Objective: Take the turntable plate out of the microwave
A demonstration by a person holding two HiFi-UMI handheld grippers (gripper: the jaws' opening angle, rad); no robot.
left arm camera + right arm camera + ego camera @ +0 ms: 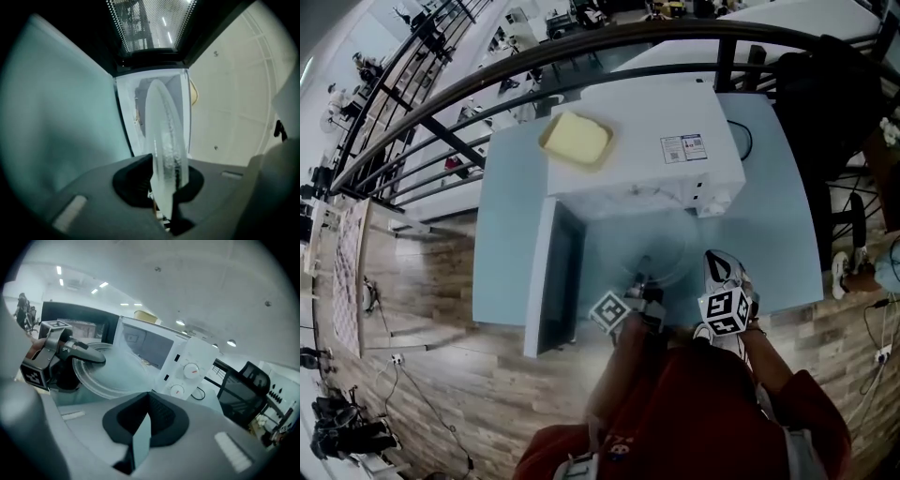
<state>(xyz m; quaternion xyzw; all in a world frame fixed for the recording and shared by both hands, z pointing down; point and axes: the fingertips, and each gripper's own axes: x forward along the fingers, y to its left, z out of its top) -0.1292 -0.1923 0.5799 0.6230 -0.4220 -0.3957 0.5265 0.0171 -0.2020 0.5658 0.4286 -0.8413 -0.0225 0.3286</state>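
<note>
**A:** Plate status?

**B:** My left gripper (164,183) is clamped on the near rim of the turntable plate (662,255), one pad on each glass face. The plate hangs over the desk (514,234), between the microwave (647,141) front and the desk's near edge, just right of the open door (553,277). Can't tell whether it touches the desktop.

**A:** Clear of the cavity?

**B:** Looks so. The right gripper view shows the whole disc in front of the opening. Its far rim is close to the opening, so I can't vouch for the margin.

**A:** Right side?

**B:** My right gripper (145,425) has its jaws together with nothing between them. It sits by the desk's near edge, just right of the plate.

**A:** What's left?

**B:** My read: extraction is basically done. What's left is to put the plate down on bare desk and let go. It's a one-rim grip on glass, so slip is the risk. The yellow dish (577,139) on top of the microwave isn't involved.
</note>
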